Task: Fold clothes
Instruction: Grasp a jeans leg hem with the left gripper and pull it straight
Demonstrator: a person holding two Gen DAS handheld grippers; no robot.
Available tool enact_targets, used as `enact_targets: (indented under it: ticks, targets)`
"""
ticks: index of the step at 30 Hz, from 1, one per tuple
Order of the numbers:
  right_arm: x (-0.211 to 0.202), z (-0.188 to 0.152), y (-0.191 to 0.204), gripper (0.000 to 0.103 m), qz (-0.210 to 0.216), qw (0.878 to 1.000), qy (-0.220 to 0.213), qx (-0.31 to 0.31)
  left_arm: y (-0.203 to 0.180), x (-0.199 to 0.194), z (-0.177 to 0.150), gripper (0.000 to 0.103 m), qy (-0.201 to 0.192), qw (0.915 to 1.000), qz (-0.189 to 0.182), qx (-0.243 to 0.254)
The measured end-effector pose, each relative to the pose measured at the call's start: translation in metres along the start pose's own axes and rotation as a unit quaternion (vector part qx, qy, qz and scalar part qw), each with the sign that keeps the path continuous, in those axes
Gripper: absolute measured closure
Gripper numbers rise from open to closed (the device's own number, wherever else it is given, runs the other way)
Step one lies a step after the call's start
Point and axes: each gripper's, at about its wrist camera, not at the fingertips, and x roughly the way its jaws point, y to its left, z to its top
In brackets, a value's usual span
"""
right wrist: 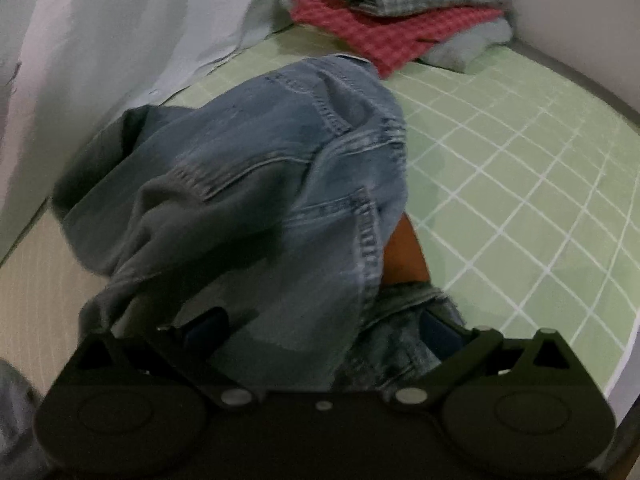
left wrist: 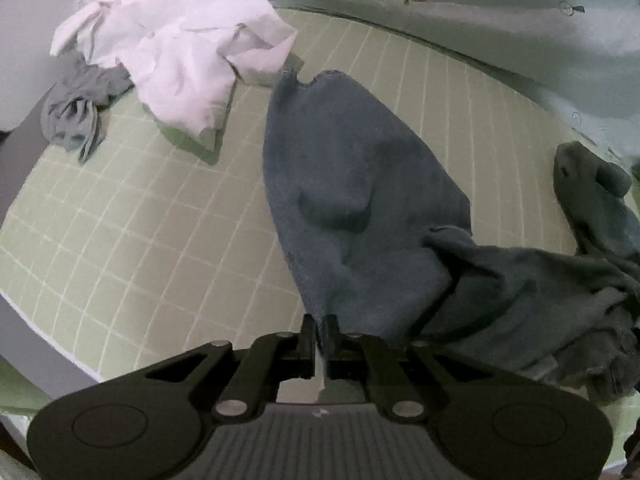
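Observation:
A pair of blue jeans [left wrist: 352,200] hangs in front of me over the green grid mat [left wrist: 132,248]. In the left wrist view my left gripper [left wrist: 320,328] is shut on the jeans' near edge, and the cloth stretches away from the fingertips and bunches to the right. In the right wrist view the denim [right wrist: 260,184], with its seams and waistband showing, drapes over my right gripper [right wrist: 324,332]. Its fingers [right wrist: 208,326] stand wide apart, open, with the cloth lying between and over them. The fingertips are partly hidden.
A crumpled white garment [left wrist: 180,52] and a grey one [left wrist: 76,108] lie at the mat's far left. A folded stack of plaid and red checked clothes [right wrist: 392,12] sits at the far end in the right wrist view. A pale printed sheet [left wrist: 500,32] borders the mat.

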Motion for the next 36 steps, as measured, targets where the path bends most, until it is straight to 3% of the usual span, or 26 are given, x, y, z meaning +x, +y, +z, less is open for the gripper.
enact_targets:
  ticks: [5,9,14,19,25,30,33,36]
  targets:
    - [-0.006,-0.021,0.007,0.000,0.011,1.000,0.010,0.011,0.022,-0.010,0.012,0.074,-0.039,0.9992,-0.001,-0.010]
    - [-0.008,-0.032,0.011,0.000,0.016,0.999,0.015,0.045,0.037,0.002,0.034,0.057,-0.046,0.9988,-0.006,-0.013]
    - [-0.011,-0.042,0.019,0.000,-0.001,0.998,0.005,0.062,0.043,0.025,0.067,0.034,-0.054,0.9982,-0.017,0.019]
    - [-0.010,-0.047,0.018,0.000,-0.021,0.994,0.007,0.108,0.042,0.066,0.109,0.026,-0.045,0.9979,-0.035,0.030]
    - [-0.001,-0.051,0.020,0.000,-0.043,0.986,0.023,0.159,0.037,0.122,0.153,0.025,-0.037,0.9983,-0.033,0.031]
    - [0.017,-0.039,0.037,0.000,-0.084,0.989,0.028,0.115,0.038,0.152,0.175,0.025,-0.036,0.9990,-0.010,0.026]
    - [0.032,-0.030,0.049,0.000,-0.132,0.988,0.026,0.078,0.039,0.159,0.176,0.019,-0.039,0.9989,-0.004,0.026]
    - [0.040,-0.021,0.047,0.000,-0.148,0.986,0.007,0.073,0.032,0.161,0.171,0.018,-0.046,0.9979,0.012,0.044]
